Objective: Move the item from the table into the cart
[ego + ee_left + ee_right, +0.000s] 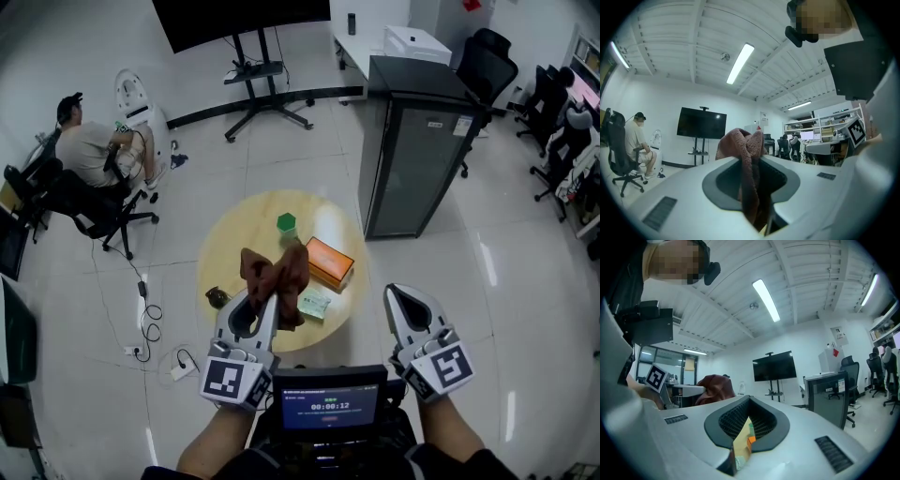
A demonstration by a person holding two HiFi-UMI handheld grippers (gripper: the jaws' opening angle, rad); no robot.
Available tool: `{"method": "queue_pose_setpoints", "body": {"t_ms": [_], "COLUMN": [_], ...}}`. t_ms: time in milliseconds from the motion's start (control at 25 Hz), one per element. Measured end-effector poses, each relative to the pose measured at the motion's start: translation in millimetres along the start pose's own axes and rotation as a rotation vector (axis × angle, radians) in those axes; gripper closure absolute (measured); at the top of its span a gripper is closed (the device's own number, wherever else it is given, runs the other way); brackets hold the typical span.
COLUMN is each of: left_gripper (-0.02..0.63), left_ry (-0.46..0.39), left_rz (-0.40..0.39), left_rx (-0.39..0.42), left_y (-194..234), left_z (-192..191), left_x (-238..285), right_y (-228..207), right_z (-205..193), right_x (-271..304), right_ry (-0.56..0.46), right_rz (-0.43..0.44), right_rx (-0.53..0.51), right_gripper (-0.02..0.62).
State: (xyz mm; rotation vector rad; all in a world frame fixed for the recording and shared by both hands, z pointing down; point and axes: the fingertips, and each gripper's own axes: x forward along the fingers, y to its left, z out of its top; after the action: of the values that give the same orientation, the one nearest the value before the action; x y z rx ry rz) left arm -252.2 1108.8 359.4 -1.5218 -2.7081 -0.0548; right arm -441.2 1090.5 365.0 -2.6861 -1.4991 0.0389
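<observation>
My left gripper (265,302) is clamped on a bunched fold of the brown cloth (281,274), held up over the round table (230,246). My right gripper (394,292) is closed on nothing. With only a fold pinched, a quick swing towards the cart could let the cloth slip free, or its loose end could snag the orange box (330,262).

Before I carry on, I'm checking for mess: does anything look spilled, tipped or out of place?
Nothing looks spilled or damaged. The only oddity is the brown cloth, bunched up in the left gripper. The orange box, small green item and packet rest on the round table.
</observation>
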Motion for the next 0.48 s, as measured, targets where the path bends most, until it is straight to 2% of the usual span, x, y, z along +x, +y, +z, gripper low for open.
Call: {"method": "queue_pose_setpoints", "body": {"t_ms": [120, 280, 360, 480], "left_gripper": [0.511, 0.511, 0.511, 0.511], "left_ry": [-0.037, -0.06, -0.063, -0.041], "left_rz": [-0.062, -0.179, -0.249, -0.392], "left_rx": [0.003, 0.01, 0.011, 0.01], "left_y": [-23.1, -53.1, -64.5, -85.7], "left_z": [7.4, 15.1, 14.8, 5.3], "left_x": [13.8, 31.1, 39.6, 50.6], "right_y": [-9.2, -22.5, -28.2, -32.9], "right_z": [2.0, 9.0, 11.9, 15.8], "right_x": [-14.8, -41.0, -56.2, -87.1], "right_ry": [-0.017, -0.041, -0.058, -0.11], "right_rz": [-0.04, -0.152, -0.236, -0.409], "right_rx": [-0.016, -0.018, -0.027, -0.021], "right_gripper": [0.621, 0.621, 0.621, 0.621]}}
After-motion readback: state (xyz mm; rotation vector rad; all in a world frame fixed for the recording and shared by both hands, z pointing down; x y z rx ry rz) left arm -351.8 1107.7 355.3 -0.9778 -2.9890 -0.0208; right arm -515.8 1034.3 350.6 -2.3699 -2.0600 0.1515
